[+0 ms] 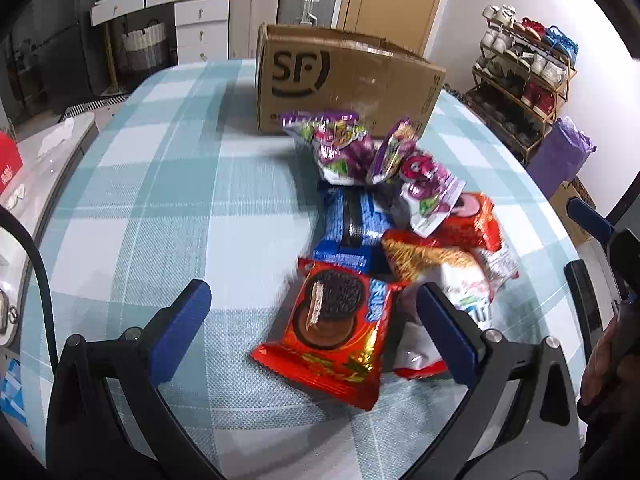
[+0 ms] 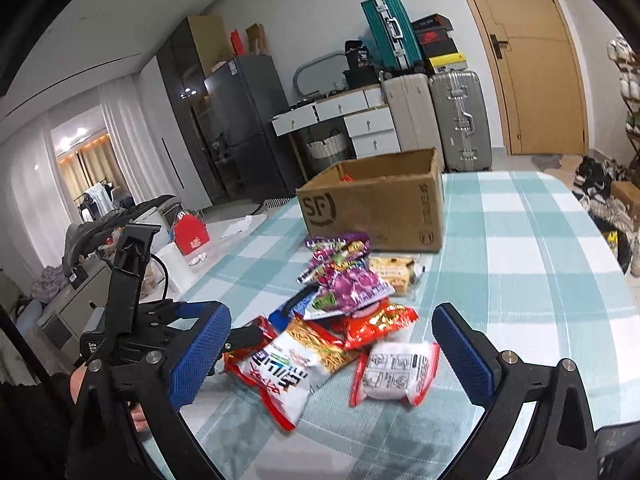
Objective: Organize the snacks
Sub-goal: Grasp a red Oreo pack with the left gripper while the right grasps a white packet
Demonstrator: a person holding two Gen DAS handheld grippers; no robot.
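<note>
A: From the left side, what do you see first?

B: The left gripper (image 1: 312, 320) — its jaws stand spread and nothing is between the pads. Just beyond it on the checked tablecloth (image 1: 160, 200) lies the red cookie packet (image 1: 332, 332), the nearest of the pile.

A: And in the middle?

B: The heap of snacks. Behind the red packet is a blue cookie pack (image 1: 352, 224), further away are the purple candy bags (image 1: 344, 144). To the right lies the noodle snack bag (image 2: 288, 364) and beside it a small white packet with red edges (image 2: 396, 372).

A: The box?

B: The cardboard box (image 2: 380, 208) stands at the far side, open on top, touching nothing of the heap as far as I can tell. Something orange shows inside, too small to name.

A: And the right side?

B: The right gripper (image 2: 332, 352) is also wide apart and empty, low over the white packet.

A: Which step is it, then?

B: I think the approach — no packet is picked yet. Next, one gripper must come down around a single packet, close on its edge without catching the neighbour, and carry it to the box.
</note>
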